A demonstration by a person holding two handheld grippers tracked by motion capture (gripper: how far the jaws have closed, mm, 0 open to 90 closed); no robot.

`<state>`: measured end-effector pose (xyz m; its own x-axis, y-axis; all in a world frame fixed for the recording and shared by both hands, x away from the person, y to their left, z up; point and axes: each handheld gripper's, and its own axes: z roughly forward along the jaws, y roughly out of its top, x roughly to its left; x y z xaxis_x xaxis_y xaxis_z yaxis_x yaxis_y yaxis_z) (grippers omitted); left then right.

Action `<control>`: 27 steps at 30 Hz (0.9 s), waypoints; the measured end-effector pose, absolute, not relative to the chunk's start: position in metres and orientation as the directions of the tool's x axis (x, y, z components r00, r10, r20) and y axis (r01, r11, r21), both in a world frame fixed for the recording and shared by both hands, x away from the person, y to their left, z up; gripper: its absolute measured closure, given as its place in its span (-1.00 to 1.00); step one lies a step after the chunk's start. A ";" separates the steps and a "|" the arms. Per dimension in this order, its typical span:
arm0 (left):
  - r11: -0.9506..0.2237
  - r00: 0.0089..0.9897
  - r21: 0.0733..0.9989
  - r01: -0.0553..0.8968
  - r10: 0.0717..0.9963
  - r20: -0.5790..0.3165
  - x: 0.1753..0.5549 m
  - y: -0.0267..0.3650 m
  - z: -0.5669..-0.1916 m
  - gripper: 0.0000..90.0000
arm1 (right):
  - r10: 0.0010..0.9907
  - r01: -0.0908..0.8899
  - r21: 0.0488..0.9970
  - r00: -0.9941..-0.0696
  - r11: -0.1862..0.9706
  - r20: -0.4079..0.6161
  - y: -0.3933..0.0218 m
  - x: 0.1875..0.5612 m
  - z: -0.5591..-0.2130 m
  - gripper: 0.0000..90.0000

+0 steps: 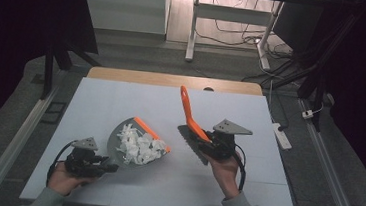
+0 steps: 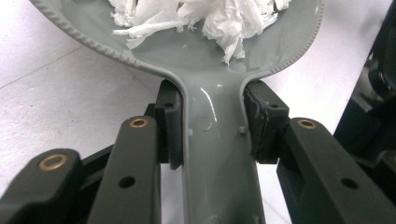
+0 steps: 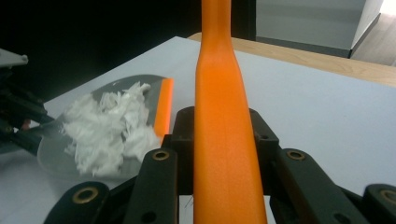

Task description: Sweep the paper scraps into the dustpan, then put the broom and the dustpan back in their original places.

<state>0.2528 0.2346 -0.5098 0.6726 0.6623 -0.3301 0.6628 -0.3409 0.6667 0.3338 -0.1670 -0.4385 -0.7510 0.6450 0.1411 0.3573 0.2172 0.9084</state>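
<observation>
A grey dustpan [image 1: 117,140] with an orange lip [image 1: 151,133] lies on the white table, loaded with shredded white paper [image 1: 139,147]. My left gripper [image 1: 107,166] is shut on the dustpan's grey handle [image 2: 217,140], its pads pressing both sides; the paper [image 2: 224,21] lies in the pan ahead. My right gripper [image 1: 207,141] is shut on the orange handle [image 3: 223,140] of a hand brush [image 1: 192,121], whose dark bristle head [image 1: 191,143] points down-left, just right of the dustpan. The dustpan [image 3: 63,147] and paper [image 3: 105,126] sit at left in the right gripper view.
The white table surface [image 1: 121,97] ends in a wooden strip [image 1: 173,79] at the far side. Beyond it stand white desk legs [image 1: 192,28] and floor cables [image 1: 275,56]. A power strip [image 1: 282,134] lies on the floor at right.
</observation>
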 end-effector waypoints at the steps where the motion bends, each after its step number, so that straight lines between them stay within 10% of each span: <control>1: -0.332 0.665 0.667 0.667 0.669 -0.332 0.253 0.234 -0.509 0.37 | 0.644 0.358 0.907 -0.752 0.221 0.140 -0.170 0.333 -0.439 0.55; 27: -0.165 0.515 0.676 0.718 0.779 -0.358 0.249 0.231 -0.509 0.37 | 0.656 0.420 0.880 -0.732 0.221 0.184 -0.232 0.325 -0.456 0.55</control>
<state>0.2488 0.2309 -0.5086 0.5154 0.7788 -0.3575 0.7182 -0.1649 0.6760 0.3247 -0.2318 -0.4562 -0.7319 0.6561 0.1842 0.4198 0.2213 0.8802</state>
